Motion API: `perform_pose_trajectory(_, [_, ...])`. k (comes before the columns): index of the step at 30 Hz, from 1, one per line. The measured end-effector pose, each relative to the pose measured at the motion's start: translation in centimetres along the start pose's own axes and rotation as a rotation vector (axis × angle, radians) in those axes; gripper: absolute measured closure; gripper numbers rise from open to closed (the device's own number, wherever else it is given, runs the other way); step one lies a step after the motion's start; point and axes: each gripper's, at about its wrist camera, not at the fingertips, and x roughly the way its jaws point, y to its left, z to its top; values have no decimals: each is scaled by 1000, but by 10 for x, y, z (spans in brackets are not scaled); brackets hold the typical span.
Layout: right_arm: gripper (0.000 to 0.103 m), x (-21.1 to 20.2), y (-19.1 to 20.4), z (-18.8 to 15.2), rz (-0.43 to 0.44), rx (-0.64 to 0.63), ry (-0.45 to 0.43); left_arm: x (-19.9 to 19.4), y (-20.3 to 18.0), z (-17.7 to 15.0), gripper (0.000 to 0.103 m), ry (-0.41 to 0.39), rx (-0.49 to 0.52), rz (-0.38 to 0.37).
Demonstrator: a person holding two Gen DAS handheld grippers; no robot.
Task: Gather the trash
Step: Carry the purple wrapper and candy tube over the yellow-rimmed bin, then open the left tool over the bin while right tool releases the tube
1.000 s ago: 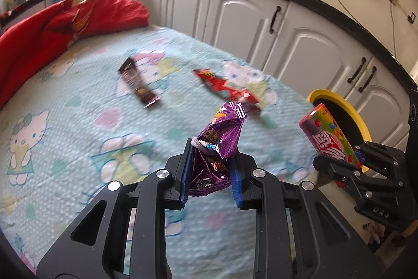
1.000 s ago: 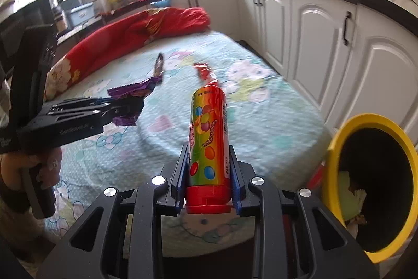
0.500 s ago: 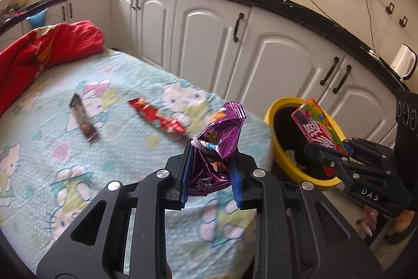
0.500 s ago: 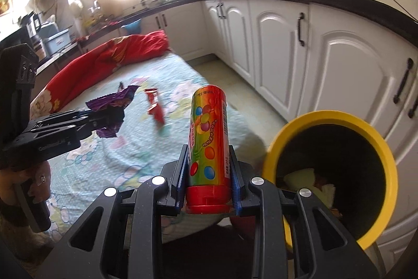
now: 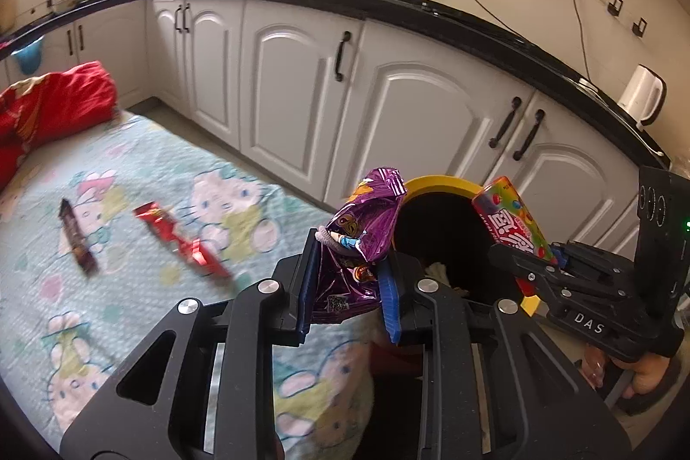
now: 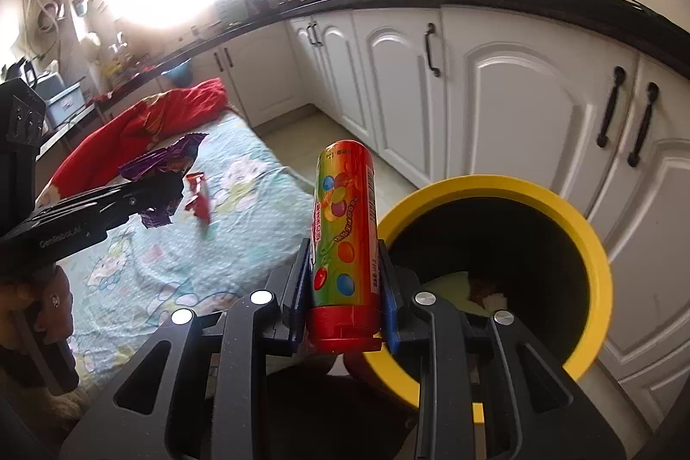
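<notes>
The left gripper [image 5: 349, 279] is clamped on a crumpled purple wrapper [image 5: 366, 231], which stands up from between the blue pads [image 5: 308, 283]. The right gripper [image 6: 345, 287] is clamped on a red candy tube [image 6: 345, 240], held upright with its red cap at the bottom, between the pads.

In the left wrist view, the wrapper sits in front of the near rim of a yellow bin [image 5: 440, 184]. The right gripper [image 5: 543, 270] appears at the right of that view, carrying the tube [image 5: 511, 218] tilted over the bin's right edge. A hand [image 5: 642, 373] grips its handle.

In the right wrist view, the bin [image 6: 599, 257] stands on the floor just right of the tube, in front of the white cabinets [image 6: 517, 93]. Its dark interior holds some pale scraps, too dim to identify. The left gripper [image 6: 168, 184] enters from the left edge with the wrapper [image 6: 164, 162] above the bed [image 6: 241, 236].

Two items lie on the patterned bed sheet [image 5: 129, 287], apart from each other: a red wrapper [image 5: 181, 240] and a dark brown bar wrapper [image 5: 77, 240]. A red blanket [image 5: 47, 106] is bunched at the far end of the bed. A white kettle [image 5: 642, 100] stands on the black counter [image 5: 431, 7].
</notes>
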Motion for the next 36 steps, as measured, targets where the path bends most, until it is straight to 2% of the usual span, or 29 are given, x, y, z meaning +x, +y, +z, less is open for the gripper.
perform_pose_trajectory(13, [77, -12, -50, -9, -81, 91, -13, 33, -52, 10, 84, 30, 78, -75])
perform_pose_trajectory(23, [77, -10, -89, -25, -149, 163, 4, 59, -85, 13, 84, 61, 133, -102])
perform_pose_trajectory(36, [77, -1, -116, -39, -189, 222, 33, 92, -120, 13, 83, 109, 190, -134])
